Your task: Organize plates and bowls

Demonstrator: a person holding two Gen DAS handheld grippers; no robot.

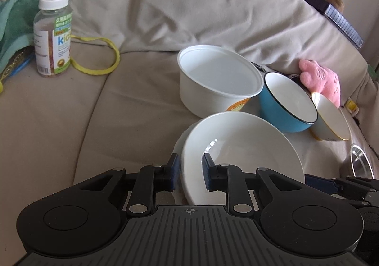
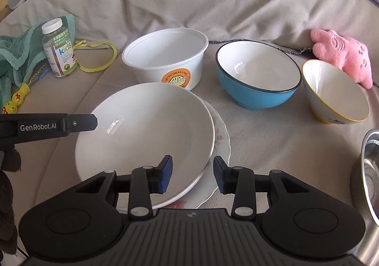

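Observation:
A deep white plate (image 1: 248, 147) (image 2: 146, 128) lies tilted on a floral plate (image 2: 221, 138) on the sofa seat. My left gripper (image 1: 190, 171) straddles the white plate's near left rim, one pad outside and one inside, with a thin gap showing at the outer pad. One of its fingers (image 2: 80, 121) shows over that rim in the right wrist view. My right gripper (image 2: 193, 176) holds the white plate's right rim between its pads, the outer pad at the floral plate's edge. Behind stand a white tub (image 2: 165, 57), a blue bowl (image 2: 255, 93) and a small yellow-rimmed bowl (image 2: 336, 97).
A steel bowl (image 2: 369, 171) sits at the right edge. A vitamin bottle (image 2: 59, 50), a green cloth (image 2: 14, 57) and a yellow cord lie at the left. A pink plush toy (image 2: 343, 52) leans on the back cushion behind the bowls.

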